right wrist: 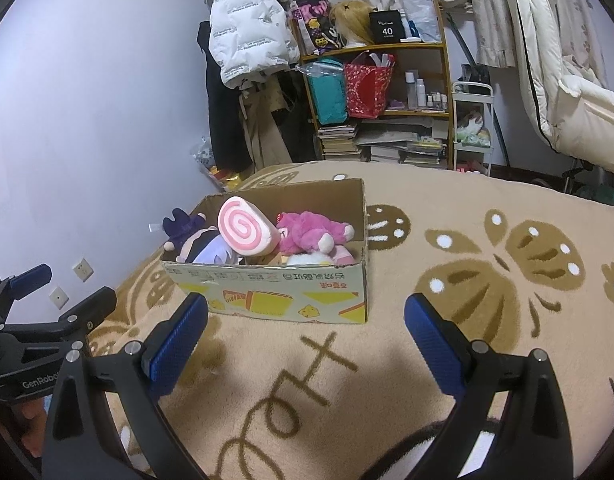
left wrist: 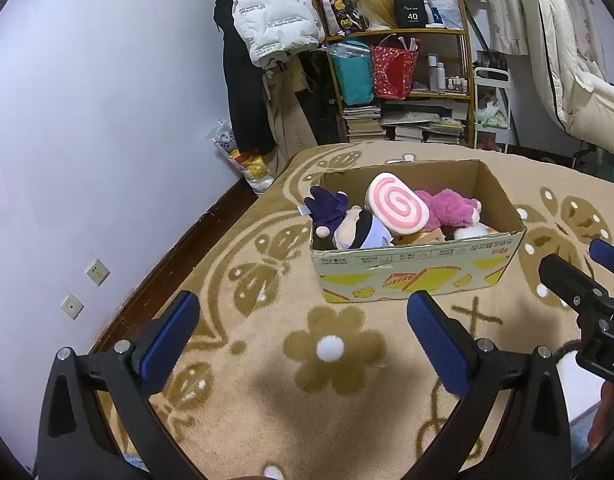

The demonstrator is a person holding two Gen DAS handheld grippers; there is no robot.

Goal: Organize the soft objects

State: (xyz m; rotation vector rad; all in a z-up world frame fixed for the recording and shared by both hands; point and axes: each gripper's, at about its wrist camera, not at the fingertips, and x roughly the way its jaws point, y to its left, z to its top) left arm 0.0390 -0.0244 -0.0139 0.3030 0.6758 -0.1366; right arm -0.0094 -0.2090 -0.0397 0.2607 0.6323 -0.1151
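Beige and brown carpet (left wrist: 267, 420) with flower and butterfly patterns covered the floor, and on it, towards the far left corner near the lilac wall (left wrist: 87, 120), stood an open cardboard box (left wrist: 419, 272). Behind it we saw a cluttered shelf (left wrist: 407, 92) of bags and books, and a white puffer jacket (left wrist: 275, 12) hanging beside it.

Inside the box lay the soft toys. A purple-clad doll (left wrist: 347, 224) leaned over the left end, with its dark hat past the rim. A pink swirl cushion (left wrist: 397, 206) stood in the middle, and a pink plush animal (left wrist: 451, 210) filled the right end. Something white and something yellow showed beneath them, too hidden for us to name.

Our left gripper (left wrist: 303, 336) hovered above the carpet short of the box's near wall, its jaws spread wide with nothing between them. Our right gripper (right wrist: 307, 338) hung just beside it, equally wide and empty, facing the box's near right corner.

We judged the task nearly or wholly done: at least 3 toys sat in the box, and we saw no loose soft object on the carpet in either view. What might remain was tucking the doll's hat inside the rim.
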